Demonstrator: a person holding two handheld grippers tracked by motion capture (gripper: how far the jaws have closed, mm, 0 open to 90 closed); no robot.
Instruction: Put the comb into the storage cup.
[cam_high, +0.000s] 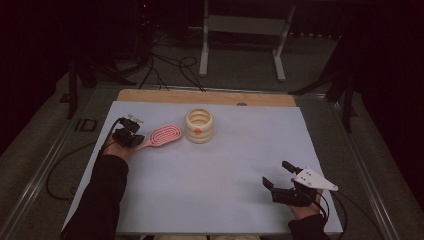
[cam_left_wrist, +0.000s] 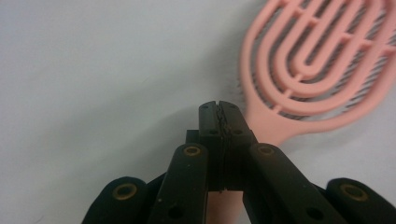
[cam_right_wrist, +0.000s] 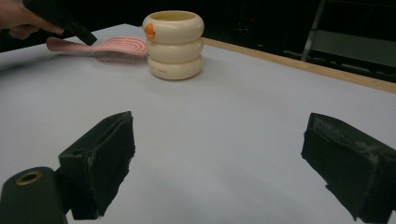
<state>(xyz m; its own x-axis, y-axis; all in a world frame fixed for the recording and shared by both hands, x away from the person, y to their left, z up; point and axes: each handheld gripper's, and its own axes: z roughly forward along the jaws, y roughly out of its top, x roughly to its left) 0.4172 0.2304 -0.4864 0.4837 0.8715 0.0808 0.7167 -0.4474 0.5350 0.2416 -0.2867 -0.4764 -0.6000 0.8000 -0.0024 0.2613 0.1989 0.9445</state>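
Note:
A pink hairbrush (cam_high: 166, 134) (cam_left_wrist: 317, 60) (cam_right_wrist: 119, 46) lies flat on the white sheet, its handle pointing left. My left gripper (cam_high: 139, 140) (cam_left_wrist: 219, 105) (cam_right_wrist: 86, 35) sits over that handle with its jaws shut pad against pad; the handle runs underneath them. Just right of the brush head stands a cream ribbed cup (cam_high: 199, 126) (cam_right_wrist: 173, 44) with an orange dot on its side. My right gripper (cam_high: 277, 174) (cam_right_wrist: 219, 133) rests near the table's front right, open wide with nothing between its fingers, and it faces the cup from a distance.
The white sheet (cam_high: 215, 175) covers the table, and a strip of bare wood (cam_high: 205, 96) shows along the far edge. Beyond the table, cables (cam_high: 170, 70) and a white metal stand (cam_high: 240, 30) sit on the dark floor.

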